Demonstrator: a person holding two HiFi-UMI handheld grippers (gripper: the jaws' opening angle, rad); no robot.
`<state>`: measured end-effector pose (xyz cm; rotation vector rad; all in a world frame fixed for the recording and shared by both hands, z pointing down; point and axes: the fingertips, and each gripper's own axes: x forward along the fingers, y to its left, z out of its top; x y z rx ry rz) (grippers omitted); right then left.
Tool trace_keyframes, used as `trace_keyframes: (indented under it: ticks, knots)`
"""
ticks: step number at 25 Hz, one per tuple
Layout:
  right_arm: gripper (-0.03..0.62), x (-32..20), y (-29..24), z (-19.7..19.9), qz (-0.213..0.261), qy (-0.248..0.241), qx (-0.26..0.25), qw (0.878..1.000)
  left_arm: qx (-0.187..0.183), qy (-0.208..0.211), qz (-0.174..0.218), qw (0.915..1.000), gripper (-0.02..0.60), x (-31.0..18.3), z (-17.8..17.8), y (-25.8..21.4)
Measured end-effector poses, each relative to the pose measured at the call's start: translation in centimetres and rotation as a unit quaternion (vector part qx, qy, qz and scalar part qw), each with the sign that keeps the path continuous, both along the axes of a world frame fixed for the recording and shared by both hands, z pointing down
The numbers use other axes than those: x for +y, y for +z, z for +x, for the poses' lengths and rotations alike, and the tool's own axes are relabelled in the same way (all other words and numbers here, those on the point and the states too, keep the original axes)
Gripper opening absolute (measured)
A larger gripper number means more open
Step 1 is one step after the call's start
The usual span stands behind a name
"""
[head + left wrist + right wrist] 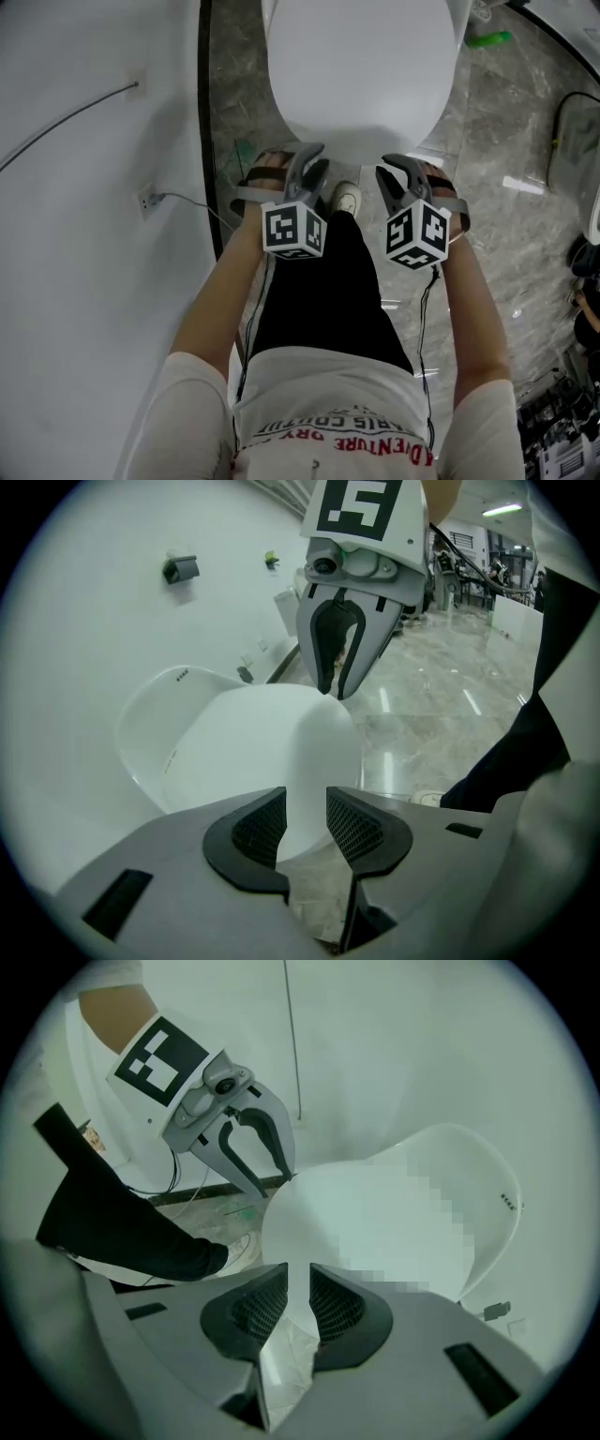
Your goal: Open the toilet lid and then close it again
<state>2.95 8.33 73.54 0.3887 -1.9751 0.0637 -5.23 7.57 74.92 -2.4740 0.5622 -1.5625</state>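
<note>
The lid (361, 66) is judged stiff, light and slippery; its front edge is clamped by the left tongs (306, 819) and right tongs (298, 1299), side by side; that edge is best held.

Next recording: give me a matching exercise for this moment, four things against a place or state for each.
Things:
1 toilet lid
2 left gripper
3 green object
4 shoe

Places or states:
A just below the lid's front edge in the head view
B jaws shut on the lid's rim
C white, gripped at its front edge
D on the floor, top right of the head view

Pairs: 1-C, 2-B, 3-D, 4-A
</note>
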Motion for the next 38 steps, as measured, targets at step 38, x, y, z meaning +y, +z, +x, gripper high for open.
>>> trace_keyframes:
  ticks: [38]
  knots:
    - [0.018, -8.3, -55.9, 1.4, 0.243, 0.332, -0.299, 0.861, 0.433, -0.220, 0.140, 0.8630, 0.008, -8.5, -1.6, -59.0]
